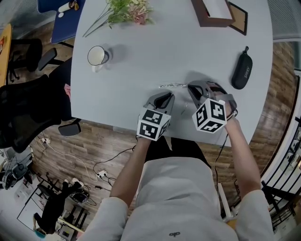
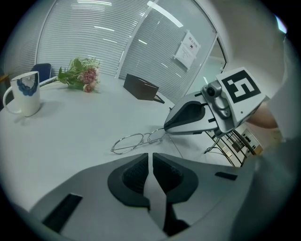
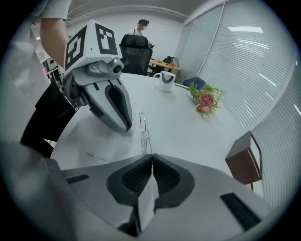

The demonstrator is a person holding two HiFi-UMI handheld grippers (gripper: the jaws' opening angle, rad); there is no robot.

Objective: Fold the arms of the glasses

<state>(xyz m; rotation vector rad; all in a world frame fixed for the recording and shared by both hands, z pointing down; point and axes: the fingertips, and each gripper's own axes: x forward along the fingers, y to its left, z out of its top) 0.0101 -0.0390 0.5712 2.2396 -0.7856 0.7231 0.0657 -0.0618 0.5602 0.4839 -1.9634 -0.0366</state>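
Closest in, at the near edge of the table (image 1: pixel 188 42): left gripper (image 2: pixel 150 155) pinched closed on nothing, tip angled down close to the tabletop, just beside the glasses (image 2: pixel 134 142). Alongside it, right gripper (image 3: pixel 151 155) clenched on the thin wire frame at its near end, apparently at the lens rim by the hinge. Just beyond both tips, lying flat on the table and running away from the right jaws, with one slim arm (image 2: pixel 175 147) swung out toward the person, not yet folded. Pinned at one end only, so likely to pivot or skid under a sideways nudge on that arm. Easy to bend such fine wire, or strain the hinge, by pushing off the hinge's line or squeezing harder. Easy, too, to miss so thin a piece with a blunt closed tip and scrape a lens instead. Farther out, well apart: a white mug (image 1: pixel 97 56) to the left, a dark case (image 1: pixel 241 70) to the right. Farthest, at the far edge: a bunch of flowers (image 1: pixel 124 12) and a brown box (image 1: pixel 211 12).
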